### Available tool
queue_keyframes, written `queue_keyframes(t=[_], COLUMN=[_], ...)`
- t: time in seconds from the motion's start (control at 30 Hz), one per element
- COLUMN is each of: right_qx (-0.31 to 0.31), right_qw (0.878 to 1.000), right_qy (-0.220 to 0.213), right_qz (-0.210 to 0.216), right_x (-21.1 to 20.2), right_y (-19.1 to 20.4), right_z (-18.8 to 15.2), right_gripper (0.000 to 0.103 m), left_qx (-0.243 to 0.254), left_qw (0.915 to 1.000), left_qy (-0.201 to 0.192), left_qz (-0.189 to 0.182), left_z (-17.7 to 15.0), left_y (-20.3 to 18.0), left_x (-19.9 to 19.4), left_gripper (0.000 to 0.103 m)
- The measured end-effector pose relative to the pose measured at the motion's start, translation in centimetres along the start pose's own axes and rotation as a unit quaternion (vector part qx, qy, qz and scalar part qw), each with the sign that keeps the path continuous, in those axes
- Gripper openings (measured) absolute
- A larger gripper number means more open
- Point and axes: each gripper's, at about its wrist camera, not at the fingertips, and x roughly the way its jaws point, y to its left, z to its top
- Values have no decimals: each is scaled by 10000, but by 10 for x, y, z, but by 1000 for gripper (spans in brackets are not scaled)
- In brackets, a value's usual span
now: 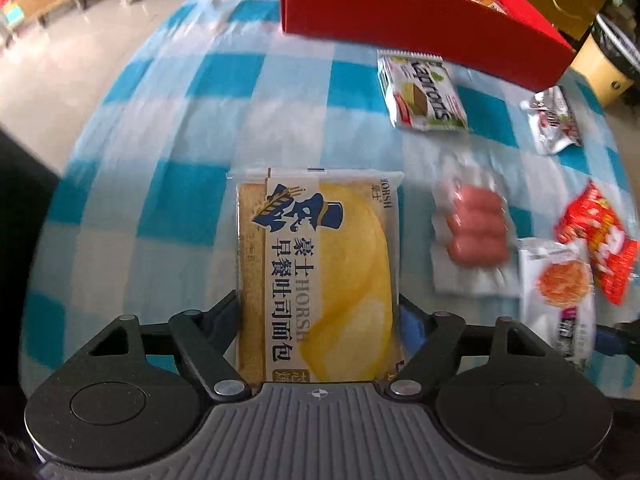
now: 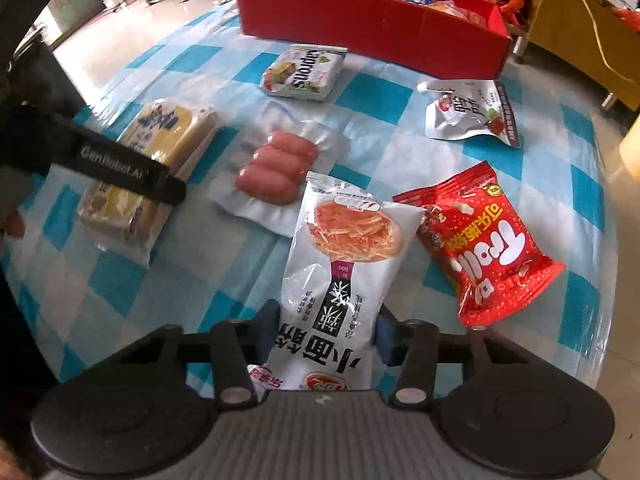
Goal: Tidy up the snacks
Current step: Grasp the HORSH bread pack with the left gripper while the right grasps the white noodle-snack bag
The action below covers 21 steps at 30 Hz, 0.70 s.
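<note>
My left gripper (image 1: 320, 320) is shut on a yellow bread pack (image 1: 316, 276), fingers on both its sides; the pack also shows in the right wrist view (image 2: 152, 160) with the left gripper's black finger (image 2: 132, 176) across it. My right gripper (image 2: 324, 328) is shut on a white noodle-snack bag (image 2: 344, 264), also in the left wrist view (image 1: 560, 292). A red box (image 1: 400, 12) with several snacks inside stands at the table's far side (image 2: 372, 28).
On the blue-checked tablecloth (image 2: 384, 104) lie a vacuum pack of three sausages (image 2: 276, 168), a red snack bag (image 2: 488, 244), a white-green wafer pack (image 2: 304, 72) and a white pouch (image 2: 472, 112). Table edges and floor lie left and right.
</note>
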Motion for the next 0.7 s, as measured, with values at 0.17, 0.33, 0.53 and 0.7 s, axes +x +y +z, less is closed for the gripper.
queue_keyframes(t=[0.17, 0.33, 0.53, 0.7], right_qx=[-135, 41, -14, -264], right_qw=[9998, 10000, 10000, 9996], right_qy=[-71, 24, 16, -25], right_qz=[100, 61, 69, 81], right_x=[-6, 8, 11, 12], right_y=[10, 4, 6, 14], right_z=[-2, 4, 9, 7], right_gripper=[40, 44, 51, 64], left_qx=[-192, -410, -165, -245], left_qw=[9997, 9991, 9985, 9986], left_qy=[46, 30, -145, -231], left_qz=[-141, 61, 505, 416], left_z=[-11, -8, -10, -13], left_y=[8, 13, -3, -1], left_x=[-4, 5, 12, 7], left_gripper=[87, 102, 103, 86])
